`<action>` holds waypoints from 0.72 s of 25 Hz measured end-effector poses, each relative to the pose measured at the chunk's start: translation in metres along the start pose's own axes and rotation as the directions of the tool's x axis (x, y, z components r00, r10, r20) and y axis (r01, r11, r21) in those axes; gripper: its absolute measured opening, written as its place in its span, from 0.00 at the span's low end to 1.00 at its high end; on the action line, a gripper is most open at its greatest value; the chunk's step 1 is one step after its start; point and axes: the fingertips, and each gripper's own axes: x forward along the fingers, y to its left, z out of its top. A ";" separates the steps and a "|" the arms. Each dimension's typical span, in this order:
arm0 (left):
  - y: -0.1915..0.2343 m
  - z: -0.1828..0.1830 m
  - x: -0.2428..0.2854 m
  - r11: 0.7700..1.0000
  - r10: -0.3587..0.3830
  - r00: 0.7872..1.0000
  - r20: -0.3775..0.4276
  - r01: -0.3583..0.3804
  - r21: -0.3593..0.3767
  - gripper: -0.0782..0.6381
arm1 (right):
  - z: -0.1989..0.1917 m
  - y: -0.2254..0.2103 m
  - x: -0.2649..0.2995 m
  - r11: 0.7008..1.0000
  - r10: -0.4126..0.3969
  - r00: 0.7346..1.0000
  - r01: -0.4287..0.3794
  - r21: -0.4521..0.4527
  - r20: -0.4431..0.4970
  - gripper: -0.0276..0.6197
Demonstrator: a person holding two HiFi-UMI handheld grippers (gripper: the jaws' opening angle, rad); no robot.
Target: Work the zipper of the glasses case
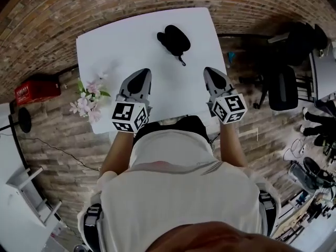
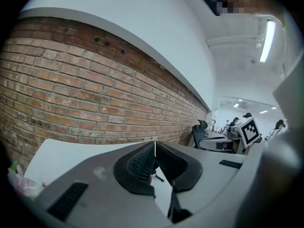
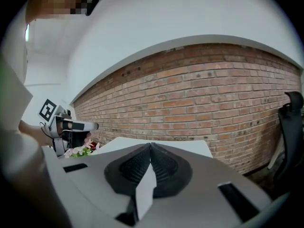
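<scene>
Here, both grippers hover over the near half of the white table (image 1: 121, 46), each with its jaws pressed together and nothing between them. The left gripper (image 1: 140, 75) and right gripper (image 1: 212, 74) are well apart from the glasses case (image 1: 174, 40), which lies toward the table's far edge. The case is black, rounded and appears zipped closed. A small pull tab (image 1: 182, 62) trails from its near end. The approach likely calls for opening the jaws, steadying the case body with one gripper, pinching the tab with the other, and drawing along the seam without lifting the case.
</scene>
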 end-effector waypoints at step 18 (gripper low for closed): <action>-0.004 0.003 0.005 0.980 0.191 0.981 0.027 -0.189 -0.062 0.14 | -0.001 -0.028 0.040 0.984 0.160 0.984 -0.165 -0.061 -0.081 0.52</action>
